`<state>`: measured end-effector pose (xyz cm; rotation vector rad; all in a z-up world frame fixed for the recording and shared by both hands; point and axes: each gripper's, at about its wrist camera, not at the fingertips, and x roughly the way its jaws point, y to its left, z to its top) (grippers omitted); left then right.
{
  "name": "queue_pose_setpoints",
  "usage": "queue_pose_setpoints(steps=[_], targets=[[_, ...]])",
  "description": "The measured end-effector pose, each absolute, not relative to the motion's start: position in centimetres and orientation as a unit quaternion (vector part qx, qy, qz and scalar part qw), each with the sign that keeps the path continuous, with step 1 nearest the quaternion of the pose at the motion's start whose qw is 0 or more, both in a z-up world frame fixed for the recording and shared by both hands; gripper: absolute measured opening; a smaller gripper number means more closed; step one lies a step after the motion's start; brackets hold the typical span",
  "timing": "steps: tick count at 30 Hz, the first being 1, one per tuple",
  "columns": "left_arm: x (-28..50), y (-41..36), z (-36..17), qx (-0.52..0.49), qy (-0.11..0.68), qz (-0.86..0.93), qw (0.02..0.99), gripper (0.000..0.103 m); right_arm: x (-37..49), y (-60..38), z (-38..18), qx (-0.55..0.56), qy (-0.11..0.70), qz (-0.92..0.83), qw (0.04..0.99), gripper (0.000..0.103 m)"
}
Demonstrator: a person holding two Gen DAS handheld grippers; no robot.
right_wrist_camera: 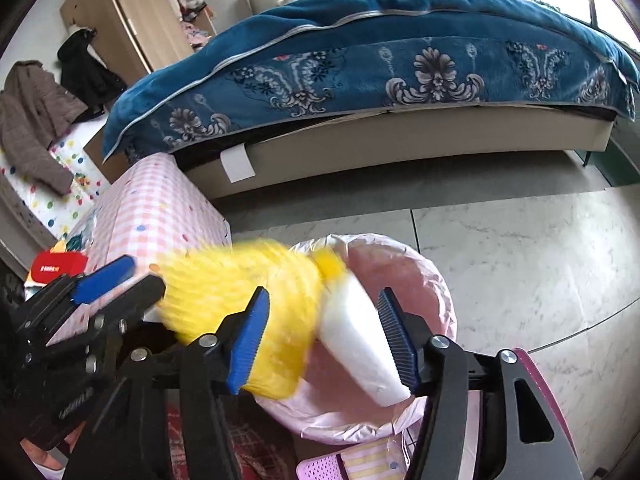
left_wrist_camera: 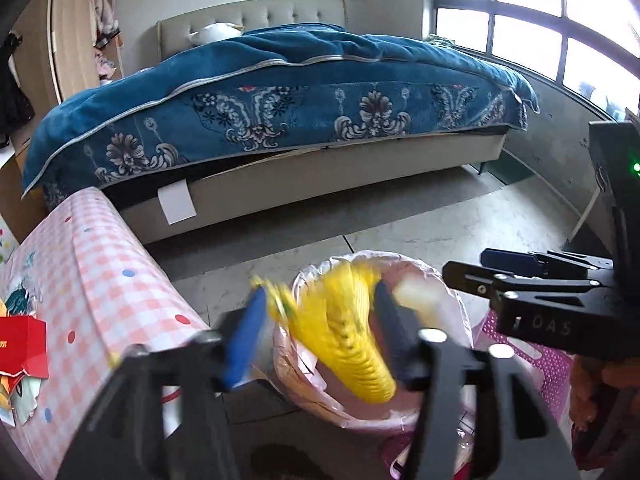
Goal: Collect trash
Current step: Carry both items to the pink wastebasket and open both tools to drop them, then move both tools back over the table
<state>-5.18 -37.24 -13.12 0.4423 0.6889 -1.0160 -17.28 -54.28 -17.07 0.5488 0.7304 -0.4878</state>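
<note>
yellow net (left_wrist_camera: 352,344) over bin (left_wrist_camera: 460,304) | right gripper (left_wrist_camera: 464,270) reads "OAS"

A blue flowered blanket (left_wrist_camera: 280,92) is draping over a beige bed (left_wrist_camera: 320,176). A wooden wardrobe (right_wrist_camera: 132,12) is standing open beyond it, a brown jacket (right_wrist_camera: 36,120) is lying on a dotted cover, and windows (left_wrist_camera: 532,12) are letting in daylight.

A blurred yellow foam net (left_wrist_camera: 352,344) and white wrapper (right_wrist_camera: 360,344) hang over the pink-lined trash bin (left_wrist_camera: 452,300).
</note>
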Motion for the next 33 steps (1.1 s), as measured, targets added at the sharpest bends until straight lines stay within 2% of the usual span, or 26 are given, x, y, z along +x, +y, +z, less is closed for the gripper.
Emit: queue_pose_setpoints(steps=[7, 17, 24, 29, 33], targets=[[-3.9, -33.3, -11.4, 0.193, 0.315, -0.430, 0.824, 0.057, -18.1, -53.6, -14.9, 0.250, 0.316, -0.254, 0.879, 0.059], [-1.8, -24.4, -7.6, 0.158, 0.309, -0.353, 0.869, 0.057, -14.8, -49.0, -10.7, 0.187, 0.314, -0.167, 0.916, 0.059], [-0.1, -17.0, -5.2, 0.121, 0.322, -0.285, 0.895, 0.061, -10.6, -41.6, -6.9, 0.096, 0.309, -0.048, 0.945, 0.059], [0.8, -11.5, -4.1, 0.097, 0.315, -0.225, 0.917, 0.061, -7.5, -36.5, -5.8, 0.044, 0.313, -0.004, 0.949, 0.059], [1.3, -7.2, -3.5, 0.082, 0.305, -0.169, 0.934, 0.066, -4.6, -32.1, -5.9, 0.000, 0.317, 0.029, 0.948, 0.059]])
